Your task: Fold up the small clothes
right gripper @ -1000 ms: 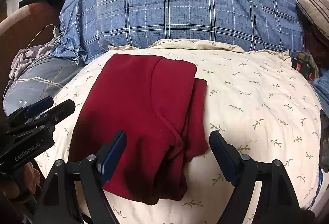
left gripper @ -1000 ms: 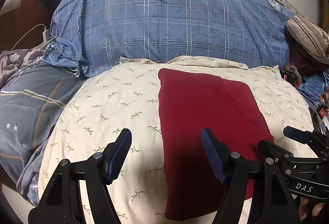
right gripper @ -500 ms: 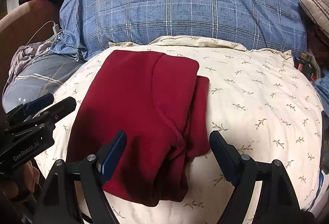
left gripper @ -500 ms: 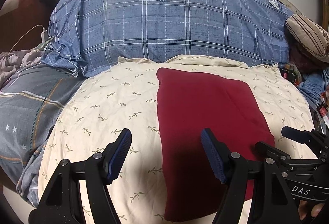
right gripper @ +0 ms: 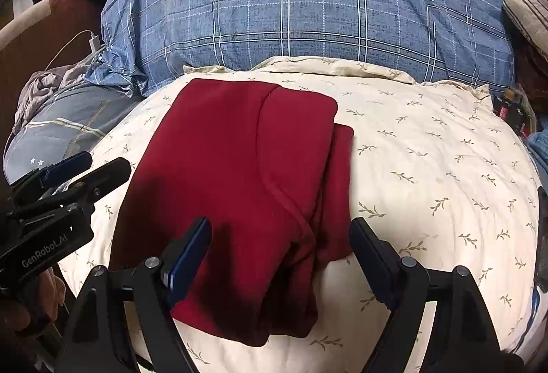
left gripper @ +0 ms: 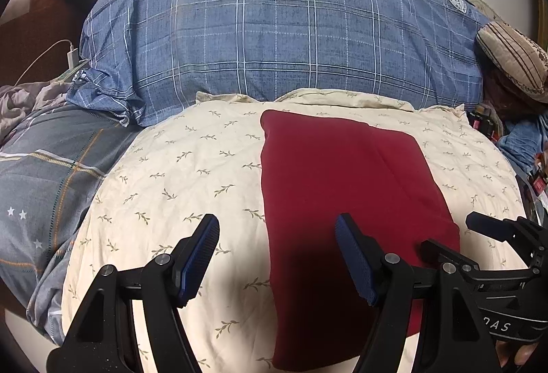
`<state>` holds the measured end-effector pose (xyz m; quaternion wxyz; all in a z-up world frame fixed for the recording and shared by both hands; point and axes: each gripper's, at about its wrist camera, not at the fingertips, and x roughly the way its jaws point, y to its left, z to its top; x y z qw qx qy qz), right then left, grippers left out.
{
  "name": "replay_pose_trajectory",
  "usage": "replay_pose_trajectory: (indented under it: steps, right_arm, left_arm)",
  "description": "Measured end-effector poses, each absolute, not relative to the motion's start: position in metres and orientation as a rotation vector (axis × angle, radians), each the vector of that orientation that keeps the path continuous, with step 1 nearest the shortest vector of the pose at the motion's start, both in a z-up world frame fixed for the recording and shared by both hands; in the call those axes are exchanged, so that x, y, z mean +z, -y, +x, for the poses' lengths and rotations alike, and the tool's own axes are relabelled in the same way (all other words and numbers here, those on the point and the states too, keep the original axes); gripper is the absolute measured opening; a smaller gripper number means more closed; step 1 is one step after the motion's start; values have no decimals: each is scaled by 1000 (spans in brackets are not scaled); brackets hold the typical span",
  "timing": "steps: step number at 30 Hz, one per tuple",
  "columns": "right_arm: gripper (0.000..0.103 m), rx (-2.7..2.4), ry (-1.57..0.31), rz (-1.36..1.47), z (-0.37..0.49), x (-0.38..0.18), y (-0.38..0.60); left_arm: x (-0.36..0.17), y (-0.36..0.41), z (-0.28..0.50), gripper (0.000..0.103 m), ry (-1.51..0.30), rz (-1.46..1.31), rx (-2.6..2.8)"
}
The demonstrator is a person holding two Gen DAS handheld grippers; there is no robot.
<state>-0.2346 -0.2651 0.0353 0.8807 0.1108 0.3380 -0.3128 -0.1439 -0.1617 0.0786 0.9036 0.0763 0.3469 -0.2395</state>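
A folded dark red garment [left gripper: 346, 188] lies on a cream leaf-print pillow [left gripper: 178, 174], filling the centre-right of the left wrist view; its long axis runs from the lower edge of the frame up toward the blue plaid pillow [left gripper: 274, 40] at the top. In the right wrist view it sits left of centre, leaning slightly rightward as it rises, layered edges along its right side. The left gripper [left gripper: 277, 253] and right gripper [right gripper: 279, 248] both hover wide open, holding nothing.
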Motion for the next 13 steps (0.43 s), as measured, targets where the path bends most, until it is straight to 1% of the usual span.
replay_pose_trajectory:
  steps: [8, 13]
  right_arm:
    - [84, -641, -718, 240, -231, 30, 268]
    - [84, -646, -688, 268, -238, 36, 286]
  left_arm:
    - [73, 162, -135, 70, -725, 146, -495]
    - [68, 156, -120, 70, -743, 123, -509]
